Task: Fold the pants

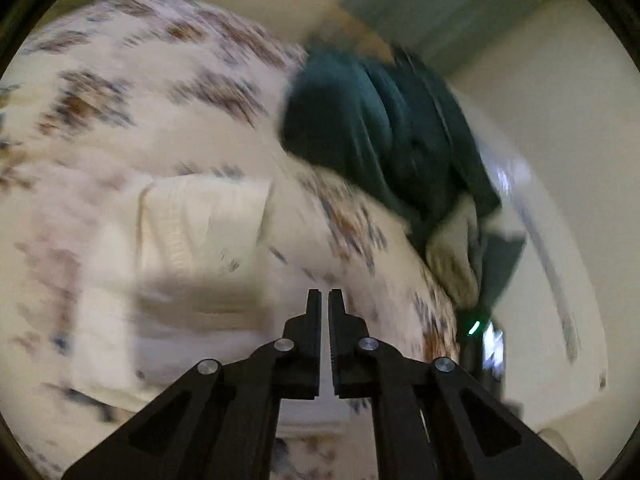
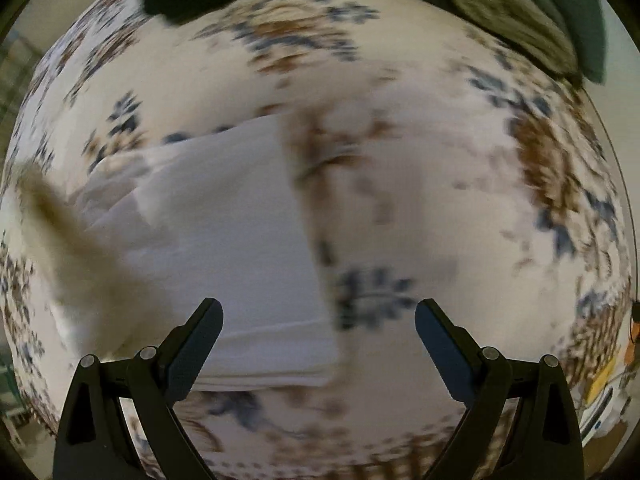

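Cream-white pants (image 1: pixel 200 220) lie folded flat on a floral bedspread (image 1: pixel 132 80). In the right wrist view the pants (image 2: pixel 224 240) are a pale rectangle at left of centre, with a blurred cream strip (image 2: pixel 60 240) hanging in front at the left. My left gripper (image 1: pixel 324 300) is shut and empty, above the bed near the pants' right edge. My right gripper (image 2: pixel 319 312) is open and empty, above the pants' lower right corner. Both views are motion-blurred.
A dark green garment pile (image 1: pixel 368 132) with a light lining lies at the bed's far edge; it also shows along the top of the right wrist view (image 2: pixel 568 12). Beige walls (image 1: pixel 552 120) rise beyond the bed. Clutter (image 2: pixel 604 392) sits at the right.
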Available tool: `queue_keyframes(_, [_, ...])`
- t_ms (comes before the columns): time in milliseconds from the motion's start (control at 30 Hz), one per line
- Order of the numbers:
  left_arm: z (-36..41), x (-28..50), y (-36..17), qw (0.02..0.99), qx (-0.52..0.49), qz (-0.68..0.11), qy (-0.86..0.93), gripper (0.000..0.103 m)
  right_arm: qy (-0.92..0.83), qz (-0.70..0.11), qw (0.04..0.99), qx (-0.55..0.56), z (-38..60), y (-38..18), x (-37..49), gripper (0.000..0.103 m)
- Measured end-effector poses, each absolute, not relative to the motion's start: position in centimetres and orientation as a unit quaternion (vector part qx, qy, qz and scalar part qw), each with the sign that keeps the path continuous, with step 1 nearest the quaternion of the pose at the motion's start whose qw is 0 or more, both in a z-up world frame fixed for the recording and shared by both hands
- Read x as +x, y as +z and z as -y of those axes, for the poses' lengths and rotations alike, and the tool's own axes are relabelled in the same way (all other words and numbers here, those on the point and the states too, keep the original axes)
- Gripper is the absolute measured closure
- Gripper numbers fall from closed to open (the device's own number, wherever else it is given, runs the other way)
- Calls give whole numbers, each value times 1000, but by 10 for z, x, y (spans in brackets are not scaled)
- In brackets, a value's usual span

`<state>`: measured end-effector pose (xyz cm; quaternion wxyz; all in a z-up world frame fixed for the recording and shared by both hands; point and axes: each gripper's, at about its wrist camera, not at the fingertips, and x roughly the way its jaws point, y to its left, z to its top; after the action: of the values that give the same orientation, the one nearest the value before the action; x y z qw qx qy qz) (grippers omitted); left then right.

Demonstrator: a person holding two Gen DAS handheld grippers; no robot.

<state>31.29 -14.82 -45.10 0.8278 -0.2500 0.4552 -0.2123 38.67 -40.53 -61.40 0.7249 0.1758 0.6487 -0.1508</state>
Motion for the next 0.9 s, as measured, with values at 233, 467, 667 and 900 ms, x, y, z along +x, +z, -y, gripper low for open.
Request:
queue_keyframes(233, [170, 305, -465, 800, -202, -535, -179, 86, -63, -629, 716, 298, 464, -632, 381, 4])
queue_keyframes(467, [86, 321, -495, 817, -101, -568, 2, 7, 90, -632, 684, 353, 386, -663, 441, 4])
queue_keyframes(667, [34, 330, -519, 810, -91, -576, 70, 7, 59, -716, 639, 274, 314, -722, 483, 3])
queue_keyframes(900, [7, 325, -520, 803, -118, -576, 102, 7, 24, -697, 664, 272, 286, -698, 472, 87])
